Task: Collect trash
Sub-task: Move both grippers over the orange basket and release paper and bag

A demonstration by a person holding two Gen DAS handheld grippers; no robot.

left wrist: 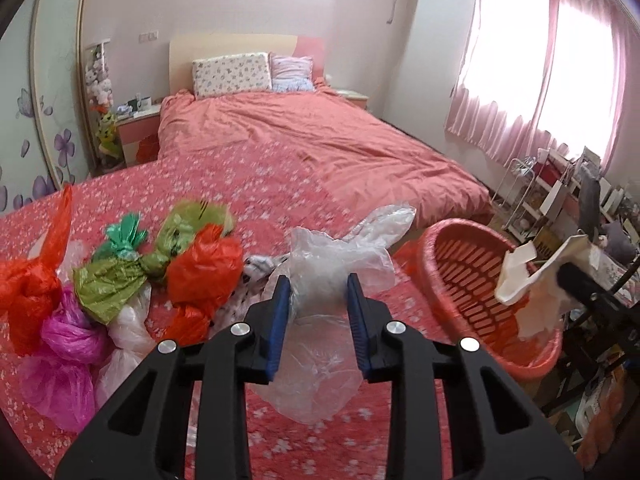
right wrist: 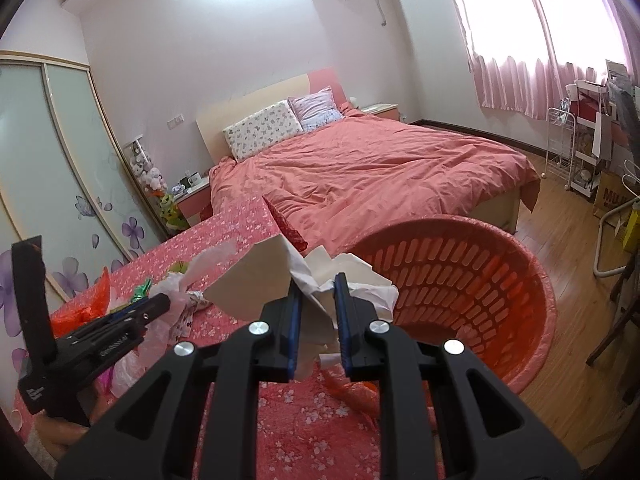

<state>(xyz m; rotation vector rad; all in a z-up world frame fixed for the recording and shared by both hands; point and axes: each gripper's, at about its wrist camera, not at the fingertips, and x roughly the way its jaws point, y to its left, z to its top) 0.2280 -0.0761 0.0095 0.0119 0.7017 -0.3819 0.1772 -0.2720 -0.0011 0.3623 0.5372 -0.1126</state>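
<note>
My left gripper point(left wrist: 319, 286) is shut on a clear plastic bag point(left wrist: 340, 264), lifted over the pink floral cloth point(left wrist: 248, 184). Knotted bags lie to its left: orange point(left wrist: 202, 270), olive green point(left wrist: 116, 284), green point(left wrist: 124, 234), magenta point(left wrist: 68, 332) and pale pink point(left wrist: 126, 328). My right gripper point(right wrist: 318, 286) is shut on crumpled white paper and tissue point(right wrist: 260, 276), held at the near rim of the orange laundry basket point(right wrist: 460, 280). The basket also shows in the left wrist view point(left wrist: 472, 280), with the right gripper point(left wrist: 568, 276) and its paper point(left wrist: 516, 276) over it. The left gripper shows in the right wrist view point(right wrist: 160, 304).
A bed with a salmon duvet point(left wrist: 320, 140) stands behind the cloth-covered surface. A wardrobe with flower decals point(right wrist: 80, 160) is on the left. Shelves and clutter point(right wrist: 592, 152) line the right wall under pink curtains point(left wrist: 540, 60). Wooden floor point(right wrist: 568, 248) lies beside the basket.
</note>
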